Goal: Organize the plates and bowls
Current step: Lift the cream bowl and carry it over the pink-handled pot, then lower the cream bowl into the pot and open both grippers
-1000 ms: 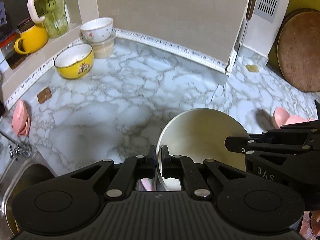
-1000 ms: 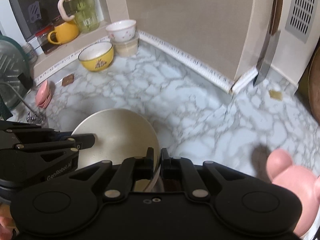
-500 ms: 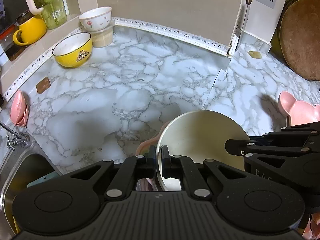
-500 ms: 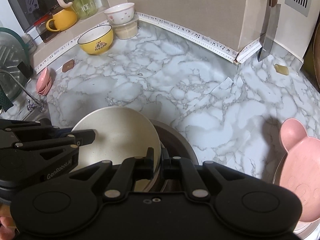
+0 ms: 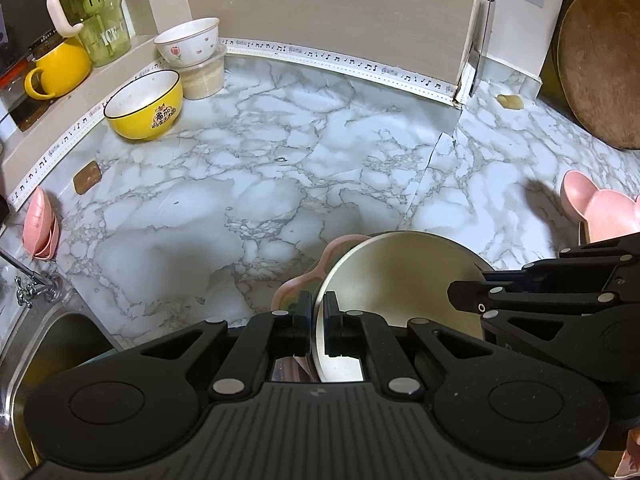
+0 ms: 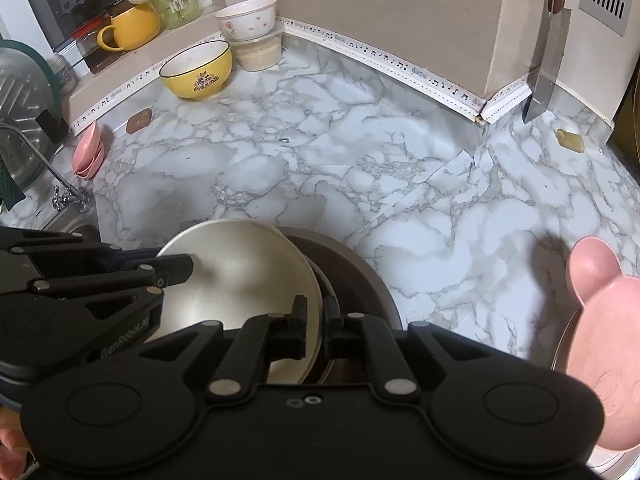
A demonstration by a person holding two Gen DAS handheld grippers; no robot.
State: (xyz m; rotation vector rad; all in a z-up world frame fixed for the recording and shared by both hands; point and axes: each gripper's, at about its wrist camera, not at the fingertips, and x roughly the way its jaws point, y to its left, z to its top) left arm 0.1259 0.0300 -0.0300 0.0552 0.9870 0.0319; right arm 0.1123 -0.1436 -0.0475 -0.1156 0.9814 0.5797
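Spreading across both views is a marble-patterned table (image 5: pixel 248 184), backed by a beige wall with a strip of music-note tape along its foot and a ledge at the left.

On the ledge stand a yellow mug (image 5: pixel 60 70) and a green jug (image 5: pixel 100 20). Below them on the table sit a yellow bowl (image 5: pixel 144 104) and, just beside it, a white bowl (image 5: pixel 188 42) stacked on a lidded tub (image 5: pixel 204 78). A small brown tile (image 5: pixel 86 176) lies nearer the sink (image 5: pixel 48 344), and pink saucers (image 5: pixel 38 228) lean on edge by the tap. A knife (image 6: pixel 546 60) hangs at the wall corner, and a round wooden board (image 5: pixel 600 64) leans at the far right. A pink bear-shaped plate (image 6: pixel 600 344) lies at the right edge.

The cream plate (image 5: pixel 400 280) is tilted above the near edge of the table, held from both sides. The left tool (image 5: pixel 318 326) is narrowed onto its left rim, one finger on each face. The right tool (image 6: pixel 315 330) pinches the opposite rim the same way. Under the plate, a pink scalloped dish (image 5: pixel 304 280) shows on the left and a dark bowl (image 6: pixel 352 272) on the right. Each tool shows in the other's view, reaching in over the plate.
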